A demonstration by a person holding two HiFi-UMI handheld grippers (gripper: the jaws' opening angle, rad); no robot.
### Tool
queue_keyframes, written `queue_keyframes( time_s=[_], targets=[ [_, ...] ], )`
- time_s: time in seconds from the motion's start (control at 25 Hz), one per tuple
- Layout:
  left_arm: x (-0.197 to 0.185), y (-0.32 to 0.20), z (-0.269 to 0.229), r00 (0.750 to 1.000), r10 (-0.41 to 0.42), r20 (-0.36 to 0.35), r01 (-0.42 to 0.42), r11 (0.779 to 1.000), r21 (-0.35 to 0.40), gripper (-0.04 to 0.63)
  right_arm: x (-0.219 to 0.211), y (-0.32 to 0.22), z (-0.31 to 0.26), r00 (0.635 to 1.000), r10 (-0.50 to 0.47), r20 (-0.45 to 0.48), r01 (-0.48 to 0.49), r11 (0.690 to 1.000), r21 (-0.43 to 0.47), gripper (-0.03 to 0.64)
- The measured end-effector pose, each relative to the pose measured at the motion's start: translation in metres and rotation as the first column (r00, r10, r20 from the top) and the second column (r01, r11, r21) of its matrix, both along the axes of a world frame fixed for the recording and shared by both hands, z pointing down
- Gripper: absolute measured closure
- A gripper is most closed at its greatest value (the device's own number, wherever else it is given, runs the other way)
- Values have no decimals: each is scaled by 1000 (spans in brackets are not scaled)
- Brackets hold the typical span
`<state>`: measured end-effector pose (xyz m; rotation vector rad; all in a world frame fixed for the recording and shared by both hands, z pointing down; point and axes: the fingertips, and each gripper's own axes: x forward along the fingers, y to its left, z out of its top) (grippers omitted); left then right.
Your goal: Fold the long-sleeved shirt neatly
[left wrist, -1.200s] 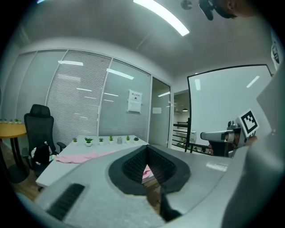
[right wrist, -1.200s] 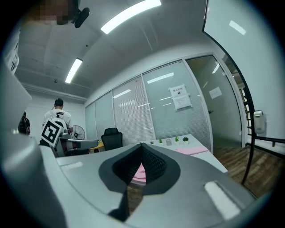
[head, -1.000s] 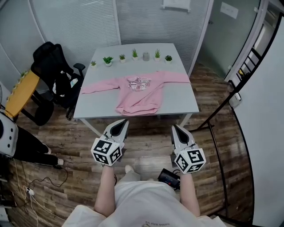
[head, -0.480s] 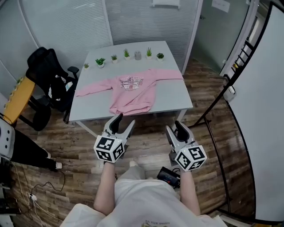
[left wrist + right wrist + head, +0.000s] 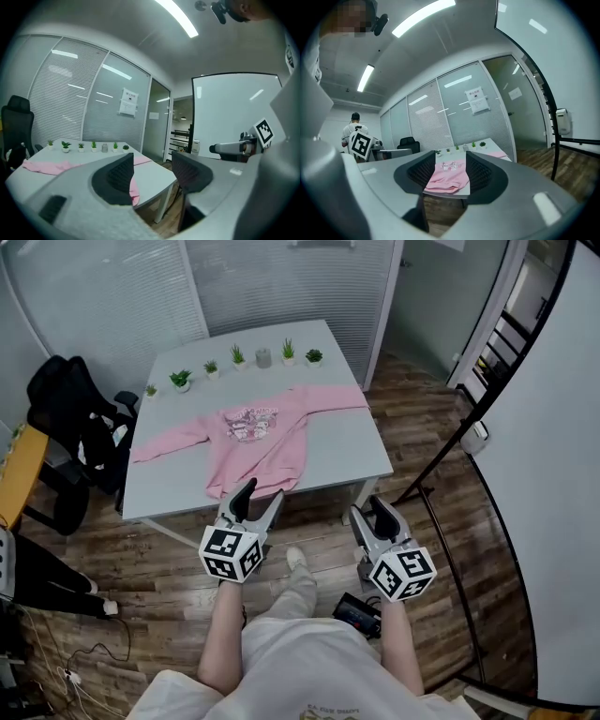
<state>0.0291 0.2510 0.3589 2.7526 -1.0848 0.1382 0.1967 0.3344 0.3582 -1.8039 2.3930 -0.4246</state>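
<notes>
I hold the left gripper (image 5: pixel 254 496) and right gripper (image 5: pixel 369 512) near the table's (image 5: pixel 342 451) front edge. Both jaws have just opened wide and are empty, and the pink shirt (image 5: pixel 255 435) lies spread on the table.

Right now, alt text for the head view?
A pink long-sleeved shirt lies spread on a grey table, potted plants along the far edge. The left gripper and right gripper hover short of it, jaws just opened, nothing between them.

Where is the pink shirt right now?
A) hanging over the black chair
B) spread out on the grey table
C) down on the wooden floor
B: the pink shirt lies flat with its sleeves out wide on the grey table, in front of the row of little plants.
</notes>
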Motion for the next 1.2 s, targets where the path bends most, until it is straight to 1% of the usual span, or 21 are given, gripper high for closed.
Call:
queue_keyframes(
  time_s=[0.16, 0.24, 0.4, 0.52, 0.68, 0.8, 0.92, 1.08, 1.2],
  targets=[
    [26, -54, 15, 1000, 9, 10, -9, 1000, 0, 391, 28, -49, 19, 1000, 30, 4, -30, 999, -37, 417],
    [39, -90, 25, 1000, 12, 13, -11, 1000, -29, 373, 42, -81, 27, 999, 40, -7, -40, 998, -56, 417],
    [71, -157, 40, 999, 46, 15, -44, 994, -98, 353, 67, -143, 35, 998, 62, -30, -65, 993, -100, 417],
    [94, -204, 47, 998, 64, 11, -62, 990, -127, 348, 84, -184, 39, 996, 80, -37, -84, 988, -127, 416],
    [123, -251, 62, 995, 101, 14, -98, 982, -159, 339, 112, -226, 48, 991, 124, -43, -129, 979, -160, 416],
    [138, -277, 75, 992, 126, 24, -119, 975, -188, 336, 127, -247, 56, 987, 155, -39, -160, 970, -185, 414],
    [153, -296, 79, 986, 165, 34, -155, 968, -198, 335, 141, -264, 62, 982, 185, -33, -188, 961, -205, 414],
    [172, -310, 87, 974, 219, 59, -202, 957, -211, 318, 155, -282, 69, 978, 209, -32, -210, 950, -232, 414],
    [183, -321, 98, 969, 241, 59, -222, 948, -227, 316, 166, -292, 74, 973, 228, -43, -231, 942, -243, 414]
  ],
)
